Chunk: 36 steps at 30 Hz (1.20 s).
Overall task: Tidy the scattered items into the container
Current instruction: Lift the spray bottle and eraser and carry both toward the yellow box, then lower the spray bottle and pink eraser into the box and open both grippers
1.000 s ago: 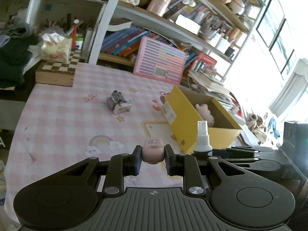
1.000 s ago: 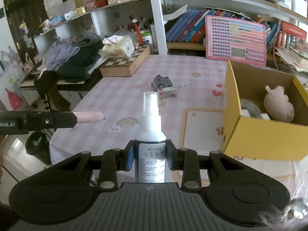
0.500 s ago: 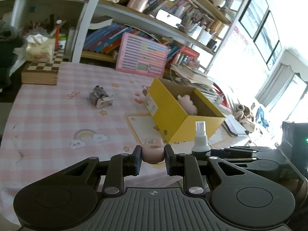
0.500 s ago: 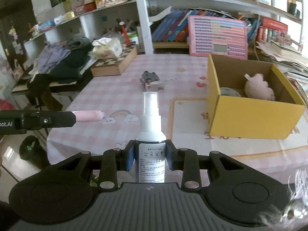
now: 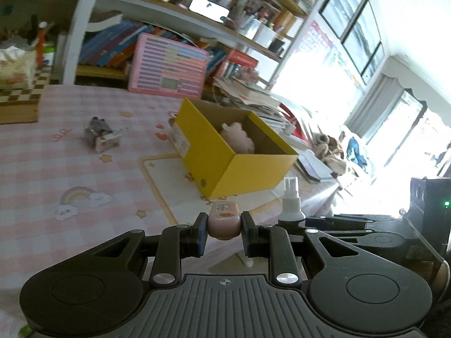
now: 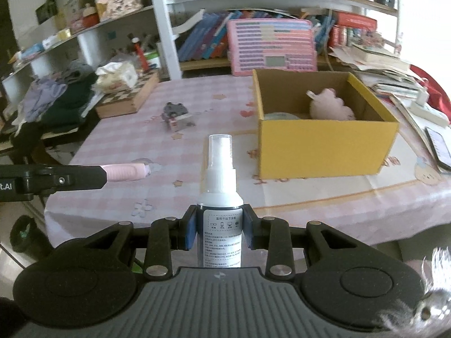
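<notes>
- Small grey toy [image 6: 175, 111] near the bench's far edge: too small to identify.
- White spray bottle [image 6: 220, 197]: base hidden behind right gripper [image 6: 220, 229]; label print unreadable.

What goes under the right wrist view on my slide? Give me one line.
Right gripper clamps a white spray bottle before the yellow box on the pink checked table.

A table [image 6: 220, 104] under a pink checked cloth stands before crowded white bookshelves [image 6: 160, 28] at twelve o'clock. Bright windows [image 5: 358, 25] with pale curtains [image 5: 375, 107] glare at two o'clock. Dark clothes [image 6: 56, 104] are heaped at nine o'clock.
</notes>
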Tool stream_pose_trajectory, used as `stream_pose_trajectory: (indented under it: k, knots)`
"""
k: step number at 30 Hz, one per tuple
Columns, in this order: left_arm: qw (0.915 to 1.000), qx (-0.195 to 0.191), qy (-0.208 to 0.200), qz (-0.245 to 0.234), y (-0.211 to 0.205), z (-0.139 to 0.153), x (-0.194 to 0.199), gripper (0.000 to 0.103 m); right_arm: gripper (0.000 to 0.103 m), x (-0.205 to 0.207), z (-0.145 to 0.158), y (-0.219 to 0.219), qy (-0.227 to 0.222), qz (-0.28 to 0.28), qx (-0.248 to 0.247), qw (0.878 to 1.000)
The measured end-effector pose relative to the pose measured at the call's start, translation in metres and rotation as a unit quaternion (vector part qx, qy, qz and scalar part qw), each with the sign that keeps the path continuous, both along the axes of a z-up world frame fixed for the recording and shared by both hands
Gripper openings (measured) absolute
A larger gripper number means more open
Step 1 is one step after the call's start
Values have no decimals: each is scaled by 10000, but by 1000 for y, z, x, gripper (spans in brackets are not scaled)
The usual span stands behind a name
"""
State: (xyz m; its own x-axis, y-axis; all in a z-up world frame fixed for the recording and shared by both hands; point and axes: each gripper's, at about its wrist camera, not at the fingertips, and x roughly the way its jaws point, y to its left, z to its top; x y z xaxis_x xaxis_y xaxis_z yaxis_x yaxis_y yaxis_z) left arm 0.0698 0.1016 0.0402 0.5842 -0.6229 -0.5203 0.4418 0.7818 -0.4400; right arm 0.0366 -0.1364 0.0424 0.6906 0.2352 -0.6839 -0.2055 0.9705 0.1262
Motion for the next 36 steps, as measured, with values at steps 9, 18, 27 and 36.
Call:
stream_pose_trajectory:
  k: [9,18,27,36]
  knots:
    - [9990,0,54,-449,-33,-3,14,23,31,-5,-3,-33,87,-459,22,9989]
    - [9972,23,101,-738,-64,-4,28,23,31,0,-5,-64,162,-764,55,9969]
    - [9953,26,174,-951,-94,-7,50,23,31,10,-8,-91,234,-960,59,9951]
    - [9942,-42,29,-1075,-119,1,80,23,31,35,-1,-114,19,-1025,43,9947]
